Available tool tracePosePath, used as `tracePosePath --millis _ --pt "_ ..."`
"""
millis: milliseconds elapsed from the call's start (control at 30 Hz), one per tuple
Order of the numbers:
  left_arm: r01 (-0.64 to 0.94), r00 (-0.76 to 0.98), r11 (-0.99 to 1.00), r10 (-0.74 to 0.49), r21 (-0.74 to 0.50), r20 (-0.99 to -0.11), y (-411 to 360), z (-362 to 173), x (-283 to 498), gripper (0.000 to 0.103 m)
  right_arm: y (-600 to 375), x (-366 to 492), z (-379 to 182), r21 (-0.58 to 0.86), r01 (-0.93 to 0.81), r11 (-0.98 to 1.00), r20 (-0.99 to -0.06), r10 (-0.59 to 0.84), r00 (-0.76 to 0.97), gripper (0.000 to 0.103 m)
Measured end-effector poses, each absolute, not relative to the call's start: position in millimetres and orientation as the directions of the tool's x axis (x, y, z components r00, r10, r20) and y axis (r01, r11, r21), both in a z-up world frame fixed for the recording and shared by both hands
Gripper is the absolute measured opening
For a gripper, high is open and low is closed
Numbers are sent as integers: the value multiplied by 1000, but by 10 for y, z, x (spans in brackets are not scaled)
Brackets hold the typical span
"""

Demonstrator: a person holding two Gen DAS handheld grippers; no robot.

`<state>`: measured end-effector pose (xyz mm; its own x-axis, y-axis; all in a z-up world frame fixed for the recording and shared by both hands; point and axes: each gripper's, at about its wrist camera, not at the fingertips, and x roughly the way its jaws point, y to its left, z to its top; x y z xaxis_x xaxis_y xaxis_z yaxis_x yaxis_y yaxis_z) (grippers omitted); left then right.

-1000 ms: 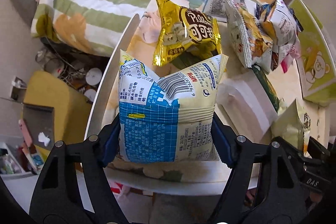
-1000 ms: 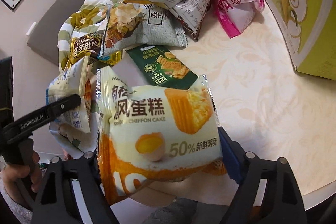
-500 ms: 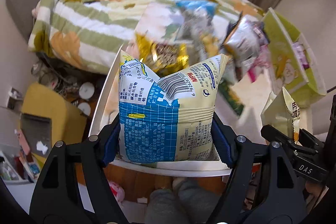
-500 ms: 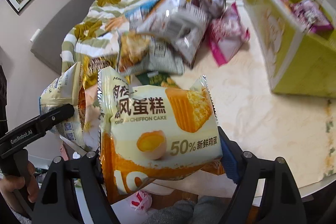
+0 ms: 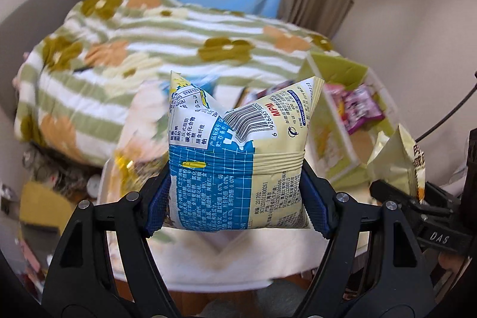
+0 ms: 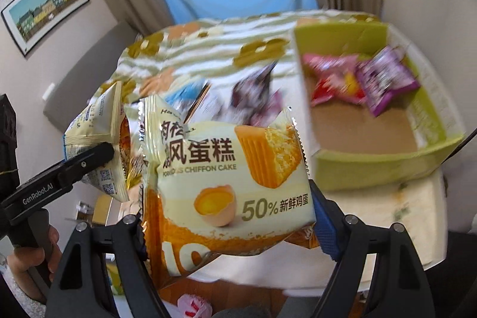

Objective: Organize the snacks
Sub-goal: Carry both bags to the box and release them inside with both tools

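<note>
From my remote seat the biggest thing I see is the bed [image 5: 167, 55] with its green-striped floral cover, lying beyond the green box. That green box [image 6: 372, 166] is my landmark: it sits on the pale bench [image 6: 411, 216], its open top facing up. Inside it lie a pink snack pack [image 6: 331, 76] and a purple snack pack [image 6: 387, 79], side by side against the far wall, over a bare brown floor. To the left of the box, on the bench, a loose heap of other snack packs [image 6: 253, 100] shows only as a blur. Nearer me and left of the box, my right tongs [image 6: 232, 225] grip a chiffon cake pack [image 6: 226, 178] from both sides, its printed front toward the camera, held up in the air clear of the bench. Further left of the box, my left tongs [image 5: 235, 204] are clamped on a blue-and-cream snack bag [image 5: 238, 157], barcode side toward the camera, its blue pads pressed into both edges; it too hangs above the bench. A hand [image 6: 26, 255] holds the left tool's handle at the lower left edge of the right wrist view.
</note>
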<state>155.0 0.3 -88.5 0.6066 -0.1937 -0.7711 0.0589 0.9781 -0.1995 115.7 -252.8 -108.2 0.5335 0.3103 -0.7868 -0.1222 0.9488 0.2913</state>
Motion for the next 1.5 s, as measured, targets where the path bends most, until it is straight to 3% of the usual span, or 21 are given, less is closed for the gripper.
tracePosePath --millis 400,767,967,1067,1500 --pt "203 584 955 -294 -214 -757 -1773 -738 2439 73 -3847 1667 -810 265 -50 963 -758 240 607 79" --pt "270 489 960 -200 -71 -849 -2727 -1211 2847 74 -4570 2009 -963 295 -7 956 -786 247 566 79" --pt "361 453 932 -194 -20 -870 -2925 -1338 2813 80 -4732 2014 -1041 324 39 945 -790 247 561 79" --pt "381 449 925 -184 1 -874 -2924 -1357 2781 101 -4756 2010 -1057 338 54 940 -789 251 560 79" --pt "310 438 948 -215 -78 -873 -2413 -1287 2670 102 -4529 2232 -1036 297 -32 954 -789 264 555 79"
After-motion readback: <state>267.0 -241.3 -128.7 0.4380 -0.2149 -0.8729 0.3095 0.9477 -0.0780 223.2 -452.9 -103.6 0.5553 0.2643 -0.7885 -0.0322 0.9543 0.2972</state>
